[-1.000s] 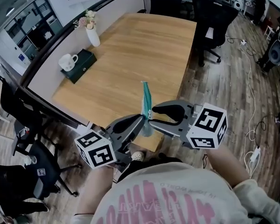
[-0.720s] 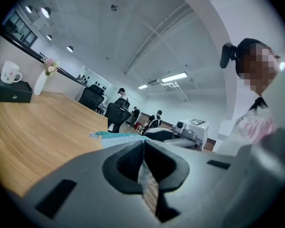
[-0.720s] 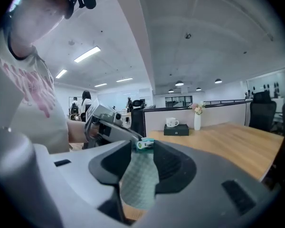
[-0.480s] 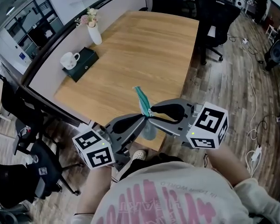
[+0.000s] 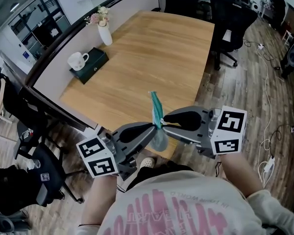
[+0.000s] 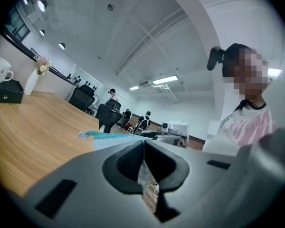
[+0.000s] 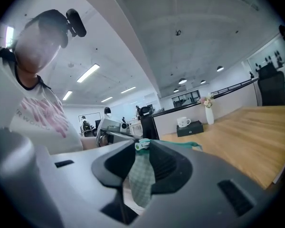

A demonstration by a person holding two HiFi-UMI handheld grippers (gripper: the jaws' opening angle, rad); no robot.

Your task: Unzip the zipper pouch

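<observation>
The grey left gripper [image 5: 153, 128] is pressed together on the teal-topped, checked translucent zipper pouch [image 5: 156, 105], which is held edge-on in the air with its lower part hidden behind the jaws. The grey right gripper [image 5: 163, 122], its jaws just closing, pinches the pouch at its white pull [image 7: 141, 146]. The pink shirt lettering [image 5: 152, 214] is cut off and unreadable.

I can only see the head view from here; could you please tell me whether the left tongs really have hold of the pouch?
Observer: Yes. In the left gripper view the left tongs are shut, with a thin fold of the pouch pinched between them.
Operator: Thank you. And what are the right tongs on?
Observer: The right tongs have just been closing. The right gripper view shows the checked pouch fabric hanging between them, and a small white-and-green piece, probably the zipper pull, pinched at their tips.
</observation>
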